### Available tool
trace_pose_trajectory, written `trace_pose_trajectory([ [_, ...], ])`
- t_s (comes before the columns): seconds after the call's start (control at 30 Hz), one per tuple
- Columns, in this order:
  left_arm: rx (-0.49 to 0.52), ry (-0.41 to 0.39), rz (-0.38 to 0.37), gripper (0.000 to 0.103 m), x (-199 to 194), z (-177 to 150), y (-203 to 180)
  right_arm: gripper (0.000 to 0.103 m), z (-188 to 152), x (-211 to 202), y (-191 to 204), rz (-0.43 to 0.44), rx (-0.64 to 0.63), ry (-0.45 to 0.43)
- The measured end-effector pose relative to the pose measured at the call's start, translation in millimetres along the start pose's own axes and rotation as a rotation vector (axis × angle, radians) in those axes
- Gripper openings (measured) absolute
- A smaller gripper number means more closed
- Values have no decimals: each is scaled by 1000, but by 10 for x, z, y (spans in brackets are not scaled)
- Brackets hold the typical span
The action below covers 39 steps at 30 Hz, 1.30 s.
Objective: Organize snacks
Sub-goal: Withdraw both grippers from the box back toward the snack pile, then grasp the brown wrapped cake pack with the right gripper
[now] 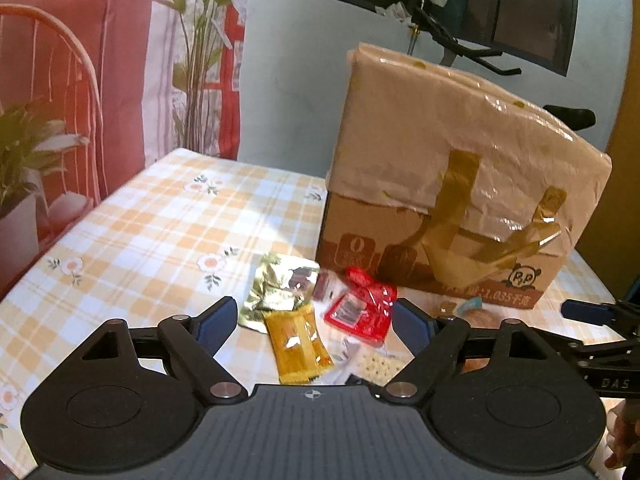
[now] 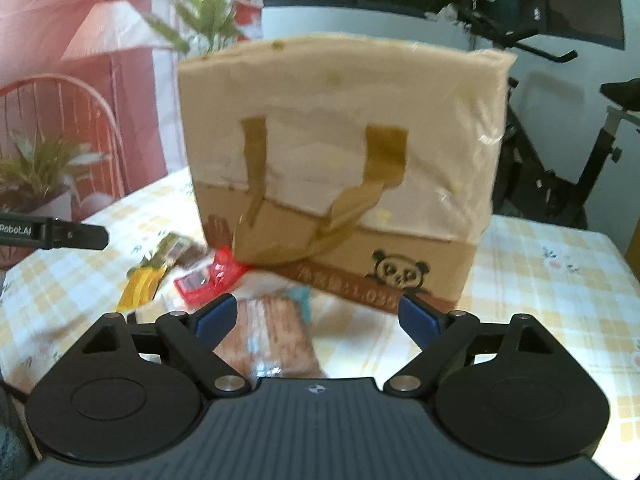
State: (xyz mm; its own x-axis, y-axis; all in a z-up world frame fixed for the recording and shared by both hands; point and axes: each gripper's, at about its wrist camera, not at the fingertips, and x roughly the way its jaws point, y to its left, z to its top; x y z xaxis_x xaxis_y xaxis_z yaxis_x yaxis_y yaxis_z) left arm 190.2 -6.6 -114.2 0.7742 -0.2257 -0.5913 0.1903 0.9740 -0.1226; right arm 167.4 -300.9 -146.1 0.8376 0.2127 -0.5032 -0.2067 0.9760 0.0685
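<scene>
Several snack packets lie on the checked tablecloth in front of a tall cardboard box [image 1: 452, 184] with taped plastic over its top. In the left wrist view I see a green-gold packet [image 1: 276, 284], a yellow packet [image 1: 298, 344], a red packet [image 1: 366, 308] and a cracker packet [image 1: 378, 366]. My left gripper [image 1: 316, 316] is open above them, holding nothing. In the right wrist view the box [image 2: 340, 152] fills the middle. My right gripper [image 2: 318, 316] is open over a brown wafer packet [image 2: 272, 336]. The red packet [image 2: 212, 280] and yellow packet [image 2: 142, 284] lie to its left.
A potted plant [image 1: 24, 160] and an orange wire chair [image 1: 60, 80] stand beyond the table's left edge. An exercise bike [image 2: 568, 152] stands behind the table on the right. The right gripper's finger [image 1: 592, 312] reaches in from the right of the left wrist view.
</scene>
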Motion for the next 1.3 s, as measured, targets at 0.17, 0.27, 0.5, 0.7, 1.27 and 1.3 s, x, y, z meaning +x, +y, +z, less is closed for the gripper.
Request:
trace_pose_trajectory([
  [0.17, -4, 23, -5, 86, 22, -35, 12, 89, -30, 161, 86, 59, -19, 62],
  [0.27, -14, 36, -8, 85, 45, -48, 28, 91, -57, 252, 161, 94, -43, 95],
  [0.5, -15, 87, -40, 79, 104, -93, -11, 90, -130, 516, 238, 126, -88, 146],
  [0.7, -45, 130, -65, 76, 155, -116, 9, 76, -169, 571, 198, 163, -63, 142],
  [1.27, -91, 299, -121, 71, 360, -182, -262, 75, -358, 253, -66, 75, 66, -1],
  [1.3, -106, 313, -120, 71, 374, -184, -259, 75, -358, 250, -69, 79, 66, -5],
])
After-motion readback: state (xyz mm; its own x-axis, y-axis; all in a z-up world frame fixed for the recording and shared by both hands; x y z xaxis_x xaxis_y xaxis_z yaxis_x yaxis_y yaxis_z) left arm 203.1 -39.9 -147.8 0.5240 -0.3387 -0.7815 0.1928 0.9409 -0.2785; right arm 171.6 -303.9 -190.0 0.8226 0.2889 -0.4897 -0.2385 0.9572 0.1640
